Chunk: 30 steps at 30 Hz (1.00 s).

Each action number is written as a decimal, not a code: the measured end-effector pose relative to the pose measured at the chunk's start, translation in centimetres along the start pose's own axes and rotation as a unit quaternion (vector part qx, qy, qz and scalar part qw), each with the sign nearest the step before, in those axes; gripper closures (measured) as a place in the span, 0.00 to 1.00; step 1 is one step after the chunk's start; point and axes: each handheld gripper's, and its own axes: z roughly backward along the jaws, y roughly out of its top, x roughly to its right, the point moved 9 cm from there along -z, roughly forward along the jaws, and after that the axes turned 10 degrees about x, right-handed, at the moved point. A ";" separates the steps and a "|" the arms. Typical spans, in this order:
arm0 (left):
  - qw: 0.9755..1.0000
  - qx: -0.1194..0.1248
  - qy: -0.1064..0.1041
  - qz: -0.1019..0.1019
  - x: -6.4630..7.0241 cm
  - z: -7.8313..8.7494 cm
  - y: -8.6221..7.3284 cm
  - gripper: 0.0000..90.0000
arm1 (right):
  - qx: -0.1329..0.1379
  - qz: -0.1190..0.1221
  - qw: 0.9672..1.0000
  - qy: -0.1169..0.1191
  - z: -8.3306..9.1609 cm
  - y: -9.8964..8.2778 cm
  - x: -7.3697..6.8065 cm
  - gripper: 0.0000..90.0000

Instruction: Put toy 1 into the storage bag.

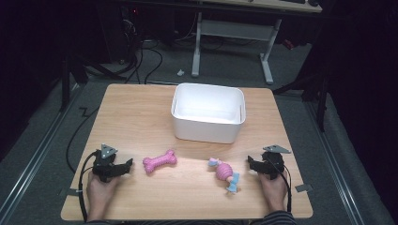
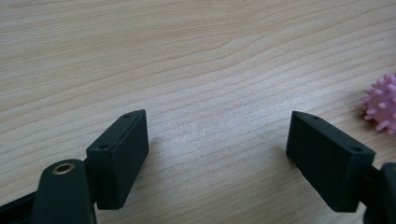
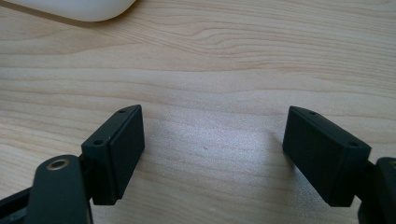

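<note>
Both the left gripper [image 1: 126,165] and the right gripper [image 1: 252,162] are wide and hold nothing, the pink bone [image 1: 159,161] and the striped toy [image 1: 224,173] lie between them, and a crooked pinch might make the bumpy bone roll away.

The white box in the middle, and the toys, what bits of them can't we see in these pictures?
- White plastic box: in the high view its near wall hides part of the floor inside; in the right gripper view the top edge cuts it down to a corner.
- Pink spiky rubber bone toy: in the left gripper view the right edge leaves just one knobbly end.
- Pink and blue toy: too small in the high view to tell what it is.
</note>
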 end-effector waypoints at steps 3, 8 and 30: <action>1.000 0.000 -0.001 0.001 0.0 0.0 0.0 0.24 | 0.000 0.000 1.000 0.000 0.0 0.0 0.0 0.23; 1.000 0.000 -0.003 0.001 0.0 0.0 0.0 0.24 | 0.000 0.000 1.000 0.000 0.0 0.0 0.0 0.23; 1.000 -0.002 -0.011 -0.001 0.4 0.1 0.1 0.28 | -0.001 0.001 1.000 0.002 0.0 0.0 -0.1 0.23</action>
